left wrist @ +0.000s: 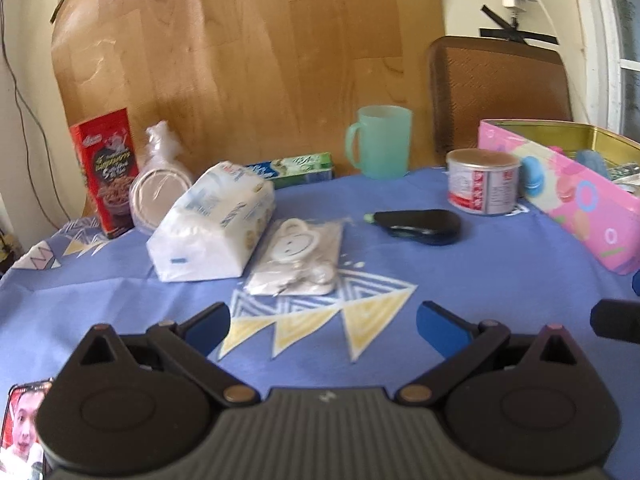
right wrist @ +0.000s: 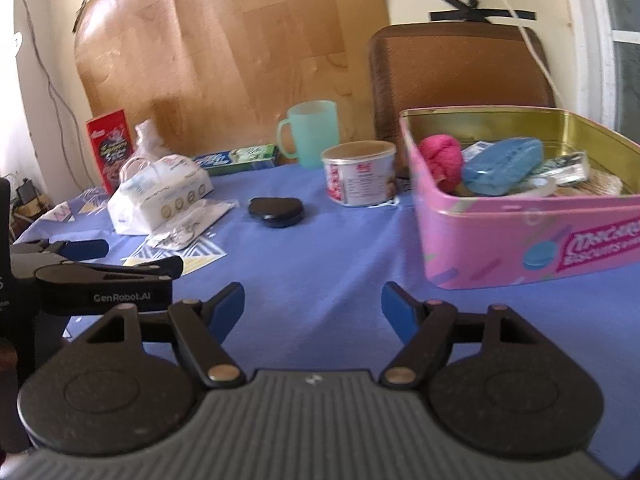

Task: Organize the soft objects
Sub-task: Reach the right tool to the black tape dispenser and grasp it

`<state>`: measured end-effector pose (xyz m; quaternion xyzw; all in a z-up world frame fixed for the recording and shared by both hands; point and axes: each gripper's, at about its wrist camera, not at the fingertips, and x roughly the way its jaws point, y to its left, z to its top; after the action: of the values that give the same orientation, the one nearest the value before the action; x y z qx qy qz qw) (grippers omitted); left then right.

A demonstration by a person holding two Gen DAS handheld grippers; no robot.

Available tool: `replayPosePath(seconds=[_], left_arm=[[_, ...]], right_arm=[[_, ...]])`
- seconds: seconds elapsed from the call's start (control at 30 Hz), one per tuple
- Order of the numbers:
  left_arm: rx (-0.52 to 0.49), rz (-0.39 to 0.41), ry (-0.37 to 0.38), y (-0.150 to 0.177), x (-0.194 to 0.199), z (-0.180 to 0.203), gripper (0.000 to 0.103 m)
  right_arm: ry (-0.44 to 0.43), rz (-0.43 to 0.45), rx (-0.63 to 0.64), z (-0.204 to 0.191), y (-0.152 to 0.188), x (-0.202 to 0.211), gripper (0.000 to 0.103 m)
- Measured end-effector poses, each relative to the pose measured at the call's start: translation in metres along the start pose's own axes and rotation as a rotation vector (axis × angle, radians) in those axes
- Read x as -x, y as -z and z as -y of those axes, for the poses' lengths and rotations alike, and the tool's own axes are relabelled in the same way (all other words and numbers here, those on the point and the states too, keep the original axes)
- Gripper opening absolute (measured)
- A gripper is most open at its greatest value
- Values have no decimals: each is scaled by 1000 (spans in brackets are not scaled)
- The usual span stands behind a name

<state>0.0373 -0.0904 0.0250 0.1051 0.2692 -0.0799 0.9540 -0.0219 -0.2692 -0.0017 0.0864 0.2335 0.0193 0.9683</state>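
A white tissue pack (left wrist: pixel 212 224) lies on the blue tablecloth, with a clear bag holding a white smiley item (left wrist: pixel 298 258) beside it. My left gripper (left wrist: pixel 323 322) hovers open just in front of that bag, nothing between its blue pads. The pink biscuit tin (right wrist: pixel 520 232) stands at the right and holds a pink yarn ball (right wrist: pixel 440 156), a blue sponge (right wrist: pixel 502 166) and other bits. My right gripper (right wrist: pixel 313 308) is open over bare cloth, left of the tin. The left gripper (right wrist: pixel 132 258) also shows at the left of the right wrist view.
A black heart-shaped case (left wrist: pixel 420 226), a tin can (left wrist: pixel 482 186), a green mug (left wrist: pixel 380 140), a toothpaste box (left wrist: pixel 292 168), a red snack box (left wrist: pixel 106 172) and a bag of plates (left wrist: pixel 160 192) stand further back. A brown chair (right wrist: pixel 460 76) is behind the table. A phone (left wrist: pixel 24 428) lies near left.
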Motion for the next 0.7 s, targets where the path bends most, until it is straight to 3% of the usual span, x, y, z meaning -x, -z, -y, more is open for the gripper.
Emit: replayPosePath(seconds=[0.1, 0.23, 0.3, 0.5, 0.63, 0.7], left_arm=[[38, -39, -9, 5, -8, -11, 103], [151, -129, 68, 6, -21, -30, 103], [184, -114, 86, 7, -19, -35, 103], [168, -114, 62, 9, -17, -31, 103], [153, -119, 43, 7, -23, -28, 103], [147, -122, 36, 6, -24, -27, 103]], right_arm=[[-24, -15, 22, -6, -1, -7, 71], [-45, -31, 73, -14, -2, -16, 63], [-48, -26, 96, -16, -7, -22, 62], [-84, -18, 186, -24, -40, -62, 62], [-135, -72, 271, -38, -63, -107, 63], [-115, -101, 293, -43, -70, -131, 67]])
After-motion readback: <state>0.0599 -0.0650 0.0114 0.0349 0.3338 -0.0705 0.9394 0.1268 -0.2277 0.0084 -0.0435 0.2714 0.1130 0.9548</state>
